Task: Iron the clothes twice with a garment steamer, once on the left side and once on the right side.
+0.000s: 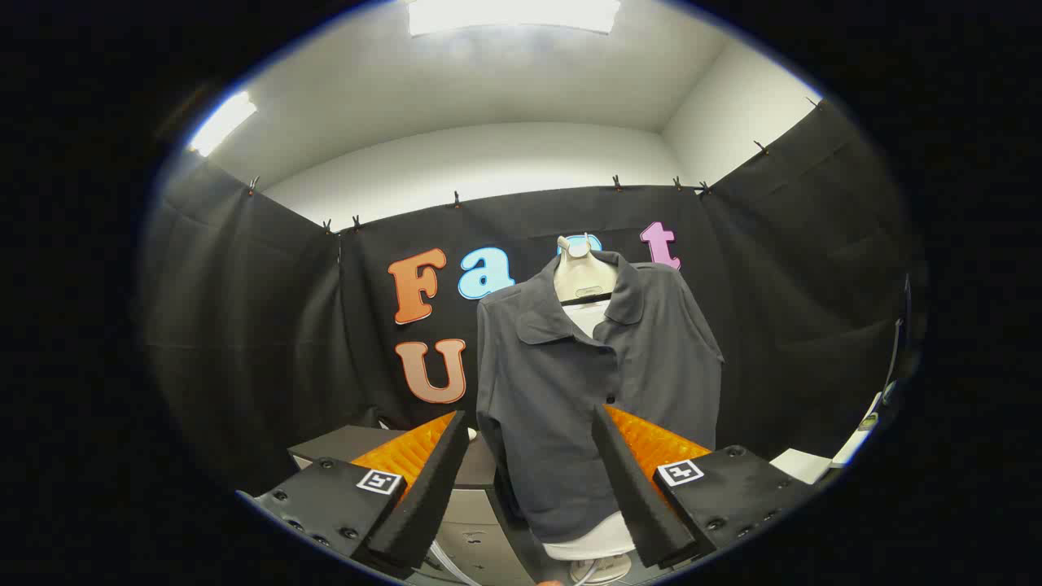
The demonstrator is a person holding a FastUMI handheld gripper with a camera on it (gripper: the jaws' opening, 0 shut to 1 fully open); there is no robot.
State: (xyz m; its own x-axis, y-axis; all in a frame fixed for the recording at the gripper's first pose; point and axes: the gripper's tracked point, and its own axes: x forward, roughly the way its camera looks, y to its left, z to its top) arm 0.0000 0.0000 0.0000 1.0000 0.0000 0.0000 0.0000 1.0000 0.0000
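— Nearest are the gripper (527, 439) fingers, spread apart and holding nothing. Where's the shirt from them?

— Dead ahead at twelve o'clock. The grey shirt (586, 391) hangs on a mannequin (581, 273), beyond the fingertips and apart from them, its hem showing through the gap.

— Its long axis?

— Upright, collar at twelve, hem at six.

— And the steamer?

— I can't make one out for certain; my guess is it must be fetched first.

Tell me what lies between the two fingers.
In the gripper view, the open hand-held gripper frames the grey shirt on its mannequin; nothing is gripped.
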